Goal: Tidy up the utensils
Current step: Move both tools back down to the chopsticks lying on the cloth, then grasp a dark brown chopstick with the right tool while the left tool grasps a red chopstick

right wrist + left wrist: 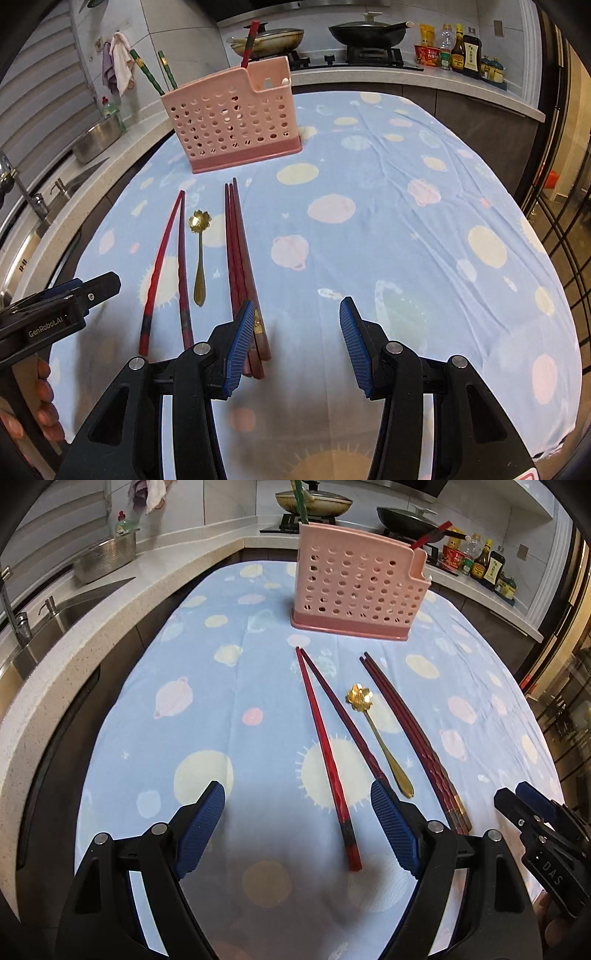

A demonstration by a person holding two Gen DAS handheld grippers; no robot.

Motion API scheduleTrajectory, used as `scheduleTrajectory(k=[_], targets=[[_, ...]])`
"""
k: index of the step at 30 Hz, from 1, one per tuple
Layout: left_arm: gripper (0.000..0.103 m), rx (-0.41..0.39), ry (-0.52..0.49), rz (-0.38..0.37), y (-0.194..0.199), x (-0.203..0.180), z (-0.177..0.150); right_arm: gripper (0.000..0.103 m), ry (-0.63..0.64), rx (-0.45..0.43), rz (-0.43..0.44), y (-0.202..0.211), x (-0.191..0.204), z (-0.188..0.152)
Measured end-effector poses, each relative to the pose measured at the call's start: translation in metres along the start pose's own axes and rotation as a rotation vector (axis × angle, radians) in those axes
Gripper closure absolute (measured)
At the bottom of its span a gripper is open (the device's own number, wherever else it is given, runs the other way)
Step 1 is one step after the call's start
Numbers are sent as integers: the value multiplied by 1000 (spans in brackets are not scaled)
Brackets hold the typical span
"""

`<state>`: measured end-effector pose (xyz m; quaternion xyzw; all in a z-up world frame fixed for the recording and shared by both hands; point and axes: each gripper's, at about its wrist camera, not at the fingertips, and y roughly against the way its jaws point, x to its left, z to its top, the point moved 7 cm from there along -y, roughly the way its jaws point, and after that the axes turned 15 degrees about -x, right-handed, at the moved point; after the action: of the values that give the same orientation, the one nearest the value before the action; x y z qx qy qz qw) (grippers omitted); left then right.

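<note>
I am holding the right claw (pixel 297 314) spread wide, its left pad sitting just over the butt ends of the dark red chopstick bundle (pixel 238 254), whose long axis is running straight ahead toward the pink holder (pixel 232 122). My left claw (pixel 297 801), also spread, is straddling the bright red chopstick (pixel 325 753) on the counter (pixel 424 240).

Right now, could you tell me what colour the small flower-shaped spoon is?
Gold; the spoon shows best in the left wrist view.
</note>
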<state>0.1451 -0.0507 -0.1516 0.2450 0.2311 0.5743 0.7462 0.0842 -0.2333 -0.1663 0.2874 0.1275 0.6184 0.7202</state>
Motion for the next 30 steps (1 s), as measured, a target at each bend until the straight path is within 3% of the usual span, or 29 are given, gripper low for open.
scheduleTrajectory(k=[7, 12, 20, 26, 30], targets=[[26, 25, -45, 10, -9, -8, -21, 59, 24, 36, 26, -14, 10, -14], [26, 39, -44, 11, -15, -6, -27, 76, 40, 65, 36, -24, 15, -21], [33, 54, -57, 9, -22, -8, -36, 78, 56, 57, 43, -25, 17, -20], [32, 45, -58, 26, -22, 1, -37, 90, 23, 71, 14, -28, -1, -22], [35, 40, -50, 35, -21, 8, -36, 91, 9, 72, 3, -26, -8, -22]])
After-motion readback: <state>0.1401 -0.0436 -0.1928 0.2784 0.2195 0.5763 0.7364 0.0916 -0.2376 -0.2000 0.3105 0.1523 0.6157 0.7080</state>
